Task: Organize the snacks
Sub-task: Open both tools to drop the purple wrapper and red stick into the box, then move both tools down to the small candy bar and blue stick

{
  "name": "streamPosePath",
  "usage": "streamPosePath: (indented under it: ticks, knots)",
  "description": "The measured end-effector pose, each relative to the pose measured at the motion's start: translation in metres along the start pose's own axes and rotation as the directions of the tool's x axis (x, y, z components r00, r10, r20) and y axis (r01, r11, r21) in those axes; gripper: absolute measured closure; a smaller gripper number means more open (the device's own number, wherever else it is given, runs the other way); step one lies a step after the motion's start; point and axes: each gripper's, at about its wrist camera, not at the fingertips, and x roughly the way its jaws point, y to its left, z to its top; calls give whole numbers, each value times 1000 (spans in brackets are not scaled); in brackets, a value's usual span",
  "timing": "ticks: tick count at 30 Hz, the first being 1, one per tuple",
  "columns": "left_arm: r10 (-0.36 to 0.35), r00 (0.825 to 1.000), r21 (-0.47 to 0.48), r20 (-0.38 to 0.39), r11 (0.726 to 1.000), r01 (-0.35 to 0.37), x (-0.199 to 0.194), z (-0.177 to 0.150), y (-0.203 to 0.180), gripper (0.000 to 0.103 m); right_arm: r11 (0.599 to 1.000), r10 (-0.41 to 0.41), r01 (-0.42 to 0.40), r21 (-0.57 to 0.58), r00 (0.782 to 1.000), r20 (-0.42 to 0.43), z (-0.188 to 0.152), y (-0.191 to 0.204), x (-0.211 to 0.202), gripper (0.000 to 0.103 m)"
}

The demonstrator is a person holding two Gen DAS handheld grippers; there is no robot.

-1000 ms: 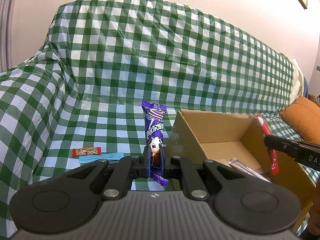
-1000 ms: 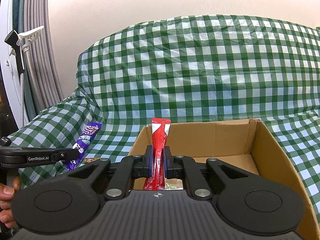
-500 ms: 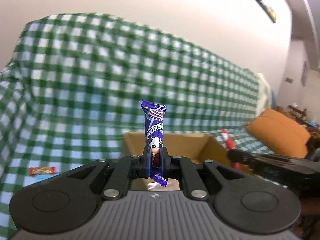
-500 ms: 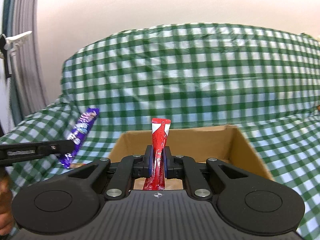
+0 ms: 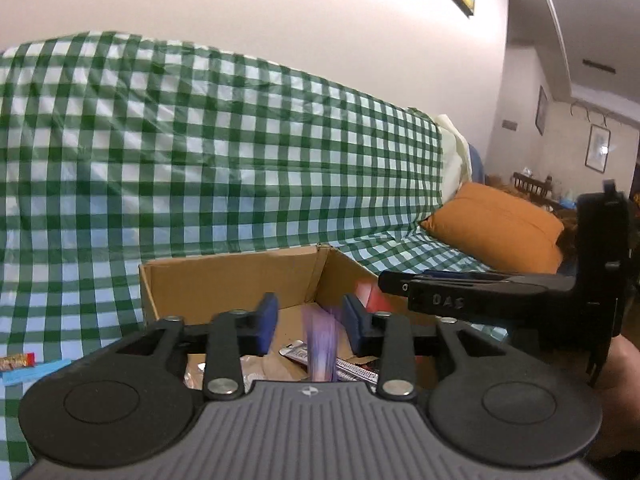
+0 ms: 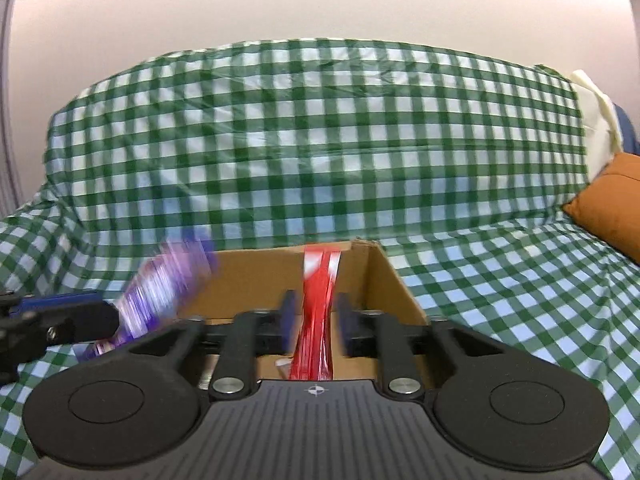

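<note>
An open cardboard box (image 5: pixel 228 276) sits on the green checked sofa cover; it also shows in the right wrist view (image 6: pixel 394 280). My left gripper (image 5: pixel 307 320) is open over the box, and a blurred purple snack packet (image 5: pixel 320 344) is dropping free between its fingers; the packet also shows in the right wrist view (image 6: pixel 160 284). My right gripper (image 6: pixel 316 322) is open over the box, and a blurred red snack stick (image 6: pixel 316 316) is falling between its fingers. Several wrapped snacks (image 5: pixel 352 366) lie in the box.
A small red-orange snack (image 5: pixel 16 361) and a light blue packet (image 5: pixel 36 370) lie on the cover left of the box. An orange cushion (image 5: pixel 500 232) lies on the sofa to the right. The right gripper (image 5: pixel 480 300) crosses the left wrist view.
Both grippers moved over the box and opened. The purple packet and the red stick have come loose and are falling, motion-blurred.
</note>
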Motion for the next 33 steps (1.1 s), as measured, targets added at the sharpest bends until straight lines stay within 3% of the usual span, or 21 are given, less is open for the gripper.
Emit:
streamPosePath:
  ticks: [4,13,17,18,20,23,30,33]
  knots:
    - [16,1000,-49,-3,999,-16,0,1,10,64,1000,1,-1,23,1000,2,-1,-4,0,45]
    - [76,997,-28,-17,997,-77,-23,3,30,64,999,48,-48,13,999,0,-3,9,4,46]
    - [130,991,-15,-33,991,-130,-37,0,44,72,996,86,-86,2,996,7,-3,25,0,47]
    - [149,988,-10,-45,989,-150,-39,-2,48,78,995,99,-99,-1,995,11,-3,29,0,50]
    - [189,979,0,-74,982,-189,-42,-5,57,87,991,133,-133,-7,991,13,-3,36,0,73]
    - [233,966,11,-110,972,-234,-47,-9,71,98,980,198,-198,-12,980,15,-2,46,-1,95]
    - [301,938,-18,-172,951,-309,-52,-11,96,98,947,322,-322,-16,947,-6,-3,69,-1,94]
    - [325,917,-42,-230,938,-343,-45,-10,109,97,925,380,-381,-11,924,-37,-4,79,0,94]
